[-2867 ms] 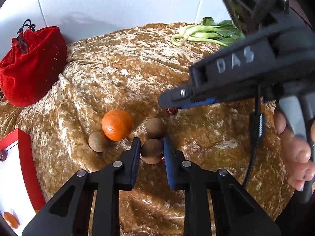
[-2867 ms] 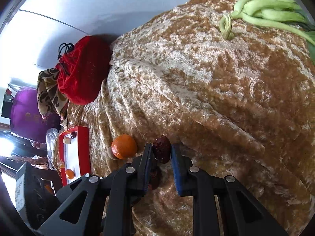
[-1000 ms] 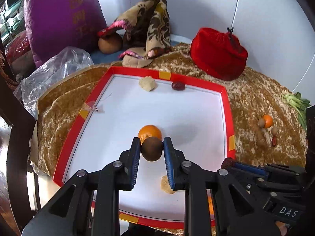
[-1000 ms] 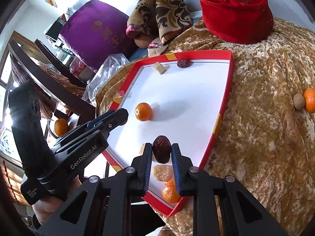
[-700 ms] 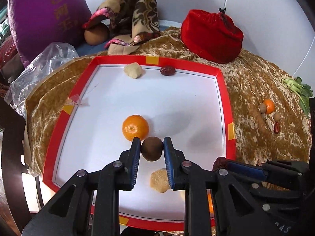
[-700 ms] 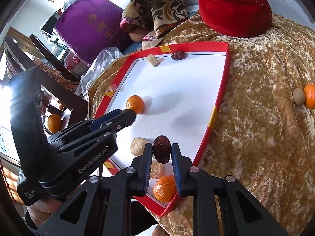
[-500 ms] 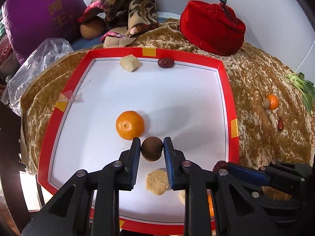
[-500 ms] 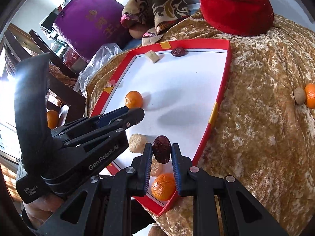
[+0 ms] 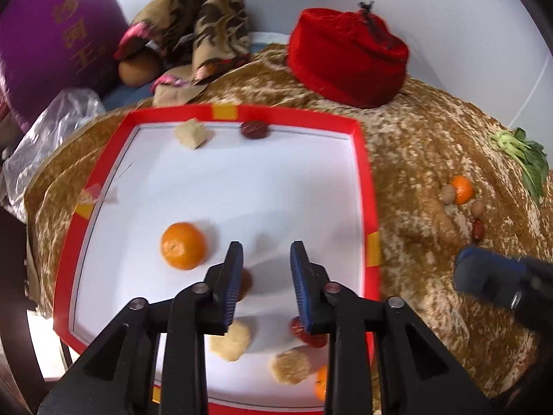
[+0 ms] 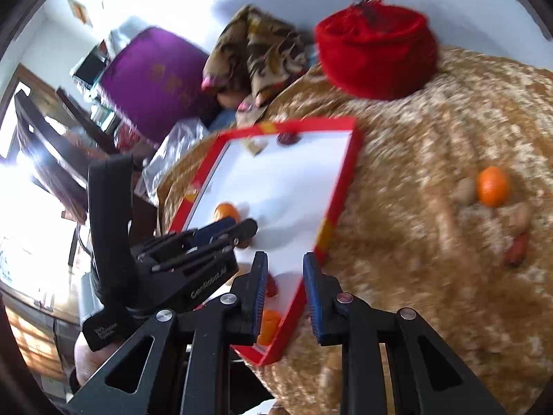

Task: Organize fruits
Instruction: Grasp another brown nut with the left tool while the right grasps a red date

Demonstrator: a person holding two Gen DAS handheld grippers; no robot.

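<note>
Our left hand-held gripper [image 9: 264, 278] has just let go: half a second ago its pads clamped a round brown fruit, and now the jaws are opening with nothing between them. The brown fruit [image 9: 244, 284] lies on the white floor of the red-rimmed tray [image 9: 361, 159], half hidden behind the left finger and just beside the orange [image 9: 183, 245] that was already there.

Our right hand-held gripper [image 10: 283, 285] has done the same. Its jaws are opening and empty, where a moment ago they carried a dark red date. That date [image 9: 304, 333] now rests near the tray's near right corner, partly behind the left gripper's right finger in the left wrist view, close to two pale rough lumps [image 9: 231, 340] and a second orange [image 9: 320, 382] at the rim. The right gripper has also swung off the tray, so its fingers now straddle the red rim over the golden cloth that covers the surface [image 9: 432, 159].

We judge this to mean both deliveries are done and one round of sorting is complete. Further out on the cloth a small cluster waits: an orange [image 10: 492, 186], two pale brown nut-like fruits [image 10: 465, 190] and one more red date [image 10: 516, 249], well apart from the tray. The leafy greens [image 9: 525, 162] and the red velvet pouch [image 9: 349, 58] lie beyond. Those four pieces look like the work left
</note>
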